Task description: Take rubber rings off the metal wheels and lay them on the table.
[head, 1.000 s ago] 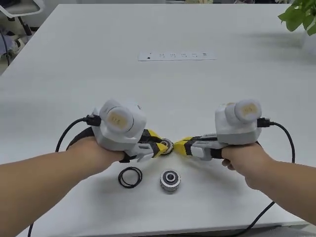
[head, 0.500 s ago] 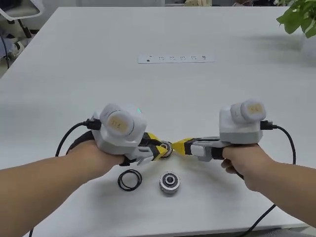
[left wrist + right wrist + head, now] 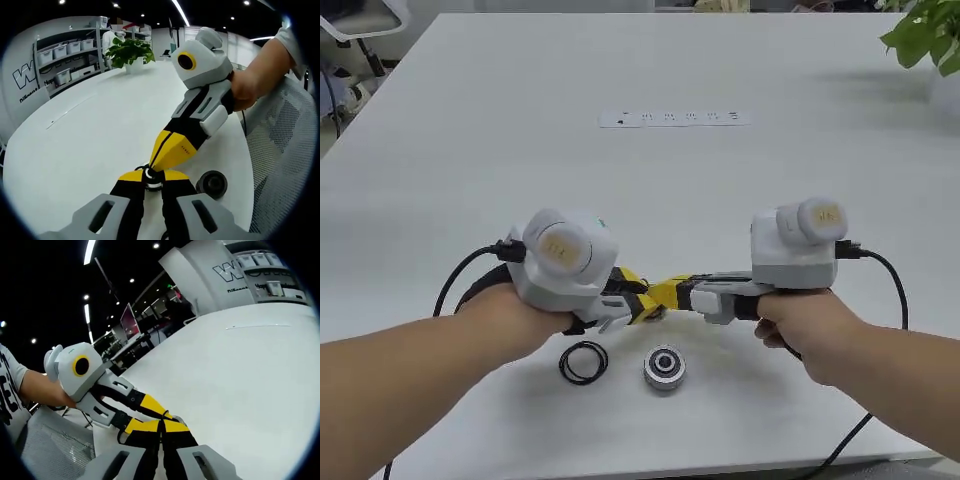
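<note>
My left gripper (image 3: 648, 303) is shut on a small metal wheel (image 3: 151, 181), held just above the white table (image 3: 650, 190). My right gripper (image 3: 665, 292) comes in from the right with its yellow jaws shut, its tip (image 3: 154, 166) pressed against that wheel's rim, where a thin black rubber ring shows. In the right gripper view the shut jaws (image 3: 161, 425) meet the left gripper's yellow tips (image 3: 165, 415). A second metal wheel (image 3: 664, 367) stands on the table below the grippers. Loose black rubber rings (image 3: 583, 360) lie to its left.
A white power strip (image 3: 675, 118) lies at the table's middle far side. A green plant (image 3: 925, 35) stands at the far right corner. Black cables (image 3: 460, 275) trail from both grippers. The near table edge runs just below the wheel. A mesh chair (image 3: 280, 165) sits beside the table.
My right gripper has moved left and closed the gap, so its tip now touches the wheel in my left gripper. The wheel and rings on the table have stayed put.
</note>
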`<state>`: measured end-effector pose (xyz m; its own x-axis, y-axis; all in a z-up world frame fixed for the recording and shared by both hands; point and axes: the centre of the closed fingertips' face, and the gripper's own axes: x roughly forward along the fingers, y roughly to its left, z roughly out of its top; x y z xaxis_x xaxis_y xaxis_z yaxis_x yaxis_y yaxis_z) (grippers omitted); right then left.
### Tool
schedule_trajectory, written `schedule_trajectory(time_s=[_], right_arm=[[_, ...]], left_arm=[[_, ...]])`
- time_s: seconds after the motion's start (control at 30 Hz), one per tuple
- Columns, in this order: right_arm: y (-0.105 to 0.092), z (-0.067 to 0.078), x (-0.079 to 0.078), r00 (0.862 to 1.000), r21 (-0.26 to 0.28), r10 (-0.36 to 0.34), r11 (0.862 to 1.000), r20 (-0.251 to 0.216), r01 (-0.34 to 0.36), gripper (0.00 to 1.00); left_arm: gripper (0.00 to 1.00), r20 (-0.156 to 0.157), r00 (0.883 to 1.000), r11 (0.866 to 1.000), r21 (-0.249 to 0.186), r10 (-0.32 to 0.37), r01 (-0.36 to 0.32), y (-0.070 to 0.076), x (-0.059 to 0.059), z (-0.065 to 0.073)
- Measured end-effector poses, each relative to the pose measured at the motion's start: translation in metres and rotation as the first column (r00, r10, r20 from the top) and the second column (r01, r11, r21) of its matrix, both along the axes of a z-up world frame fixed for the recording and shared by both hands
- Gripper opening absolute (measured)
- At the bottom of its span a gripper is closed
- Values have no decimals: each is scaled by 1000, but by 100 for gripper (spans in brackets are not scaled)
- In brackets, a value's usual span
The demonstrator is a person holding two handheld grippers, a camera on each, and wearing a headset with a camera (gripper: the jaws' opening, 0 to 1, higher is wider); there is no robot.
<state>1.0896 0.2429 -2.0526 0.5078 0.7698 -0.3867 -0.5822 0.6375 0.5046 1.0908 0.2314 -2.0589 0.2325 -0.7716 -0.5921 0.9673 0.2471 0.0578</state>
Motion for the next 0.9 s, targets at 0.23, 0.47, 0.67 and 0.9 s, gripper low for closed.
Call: schedule_trajectory(time_s=[0.23, 0.47, 0.67, 0.9], right_arm=[[-9, -7, 4, 1000, -21, -11, 1000, -11, 11, 0], [-12, -8, 3, 1000, -33, -18, 999, -14, 17, 0], [-11, -5, 1, 1000, -30, -19, 999, -10, 18, 0], [-7, 1, -2, 1000, -20, -15, 1000, -1, 15, 0]], left_arm=[[7, -1, 1000, 1000, -5, 3, -3, 0, 0, 1], [7, -17, 1000, 1000, -23, 11, -12, 1, -1, 1], [8, -51, 999, 999, -35, 15, -16, 0, -2, 1], [10, -77, 997, 999, -35, 13, -16, 5, -6, 2]])
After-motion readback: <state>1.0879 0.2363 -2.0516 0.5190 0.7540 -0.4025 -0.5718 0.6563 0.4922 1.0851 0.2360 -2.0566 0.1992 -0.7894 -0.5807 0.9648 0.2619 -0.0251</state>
